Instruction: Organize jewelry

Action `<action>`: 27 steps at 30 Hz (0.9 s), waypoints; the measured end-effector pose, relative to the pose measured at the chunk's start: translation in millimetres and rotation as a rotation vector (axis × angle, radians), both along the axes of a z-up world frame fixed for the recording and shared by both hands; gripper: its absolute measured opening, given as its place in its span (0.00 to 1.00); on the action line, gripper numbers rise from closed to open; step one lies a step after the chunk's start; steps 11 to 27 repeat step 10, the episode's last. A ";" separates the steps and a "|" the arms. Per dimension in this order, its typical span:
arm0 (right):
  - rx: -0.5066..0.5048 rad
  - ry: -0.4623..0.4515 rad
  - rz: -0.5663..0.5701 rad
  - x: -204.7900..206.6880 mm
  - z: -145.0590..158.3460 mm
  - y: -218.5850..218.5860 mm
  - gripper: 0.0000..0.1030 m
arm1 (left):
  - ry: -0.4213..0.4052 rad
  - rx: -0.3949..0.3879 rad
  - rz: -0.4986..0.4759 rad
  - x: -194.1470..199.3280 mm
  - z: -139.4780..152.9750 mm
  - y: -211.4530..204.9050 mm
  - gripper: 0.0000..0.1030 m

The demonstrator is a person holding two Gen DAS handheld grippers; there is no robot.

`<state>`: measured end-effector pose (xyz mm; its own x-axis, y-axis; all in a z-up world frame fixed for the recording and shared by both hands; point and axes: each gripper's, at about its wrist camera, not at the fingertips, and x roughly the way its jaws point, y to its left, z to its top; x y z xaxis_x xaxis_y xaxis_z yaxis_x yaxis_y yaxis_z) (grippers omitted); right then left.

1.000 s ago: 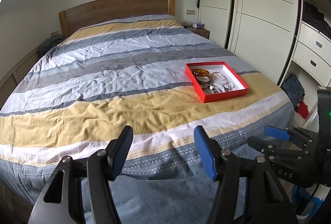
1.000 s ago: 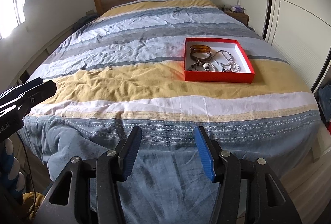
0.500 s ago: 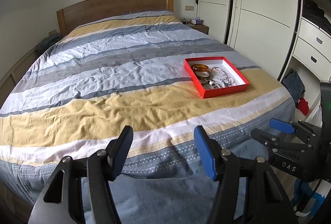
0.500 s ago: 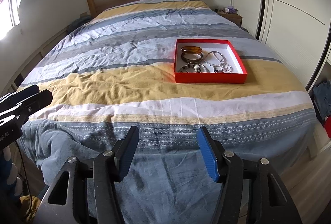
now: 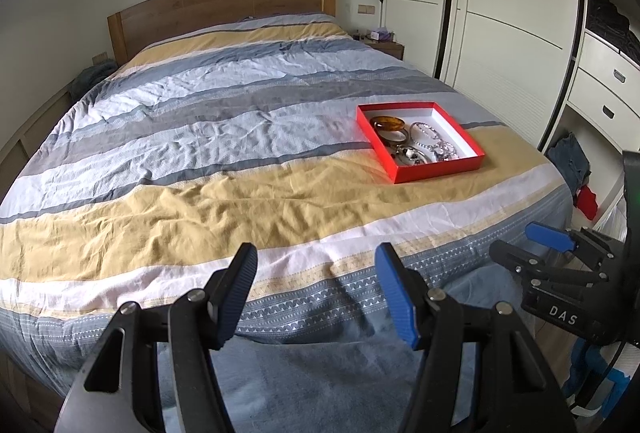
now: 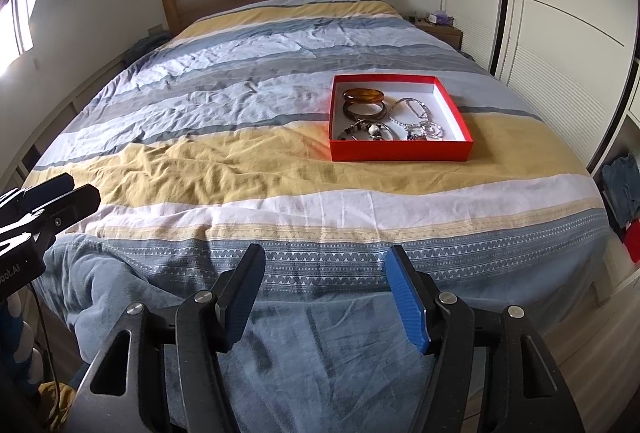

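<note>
A red tray (image 6: 400, 149) with a white floor sits on the bed's yellow stripe, right of the middle; it also shows in the left wrist view (image 5: 438, 169). In it lie an amber bangle (image 6: 363, 96), a dark bangle (image 6: 365, 110), a beaded piece (image 6: 366, 130) and silver chains (image 6: 418, 121). My left gripper (image 5: 316, 265) is open and empty at the foot of the bed. My right gripper (image 6: 326, 267) is open and empty, also at the foot, well short of the tray.
The bed (image 5: 200, 153) has a striped blue, white and yellow cover and a wooden headboard (image 5: 224, 9). White wardrobe doors (image 5: 508, 13) and drawers stand on the right. Clothes (image 5: 572, 161) lie on the floor beside the bed. A nightstand (image 6: 440, 29) is at the far right.
Both grippers have drifted slightly; the tray sits a little lower and nearer in both views. Jaws stay open and nothing on the bed has moved.
</note>
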<state>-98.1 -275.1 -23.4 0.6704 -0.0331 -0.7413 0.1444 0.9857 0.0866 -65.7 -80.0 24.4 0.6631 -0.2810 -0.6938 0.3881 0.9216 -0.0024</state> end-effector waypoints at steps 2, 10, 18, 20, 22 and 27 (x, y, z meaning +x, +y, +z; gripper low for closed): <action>-0.001 0.001 -0.001 0.9 -0.2 0.3 0.60 | 0.003 0.000 0.000 1.0 -1.4 0.3 0.57; -0.024 -0.009 0.004 3.0 3.6 3.4 0.64 | 0.009 -0.001 0.003 4.8 -6.7 0.6 0.57; -0.024 -0.009 0.004 3.0 3.6 3.4 0.64 | 0.009 -0.001 0.003 4.8 -6.7 0.6 0.57; -0.024 -0.009 0.004 3.0 3.6 3.4 0.64 | 0.009 -0.001 0.003 4.8 -6.7 0.6 0.57; -0.024 -0.009 0.004 3.0 3.6 3.4 0.64 | 0.009 -0.001 0.003 4.8 -6.7 0.6 0.57; -0.024 -0.009 0.004 3.0 3.6 3.4 0.64 | 0.009 -0.001 0.003 4.8 -6.7 0.6 0.57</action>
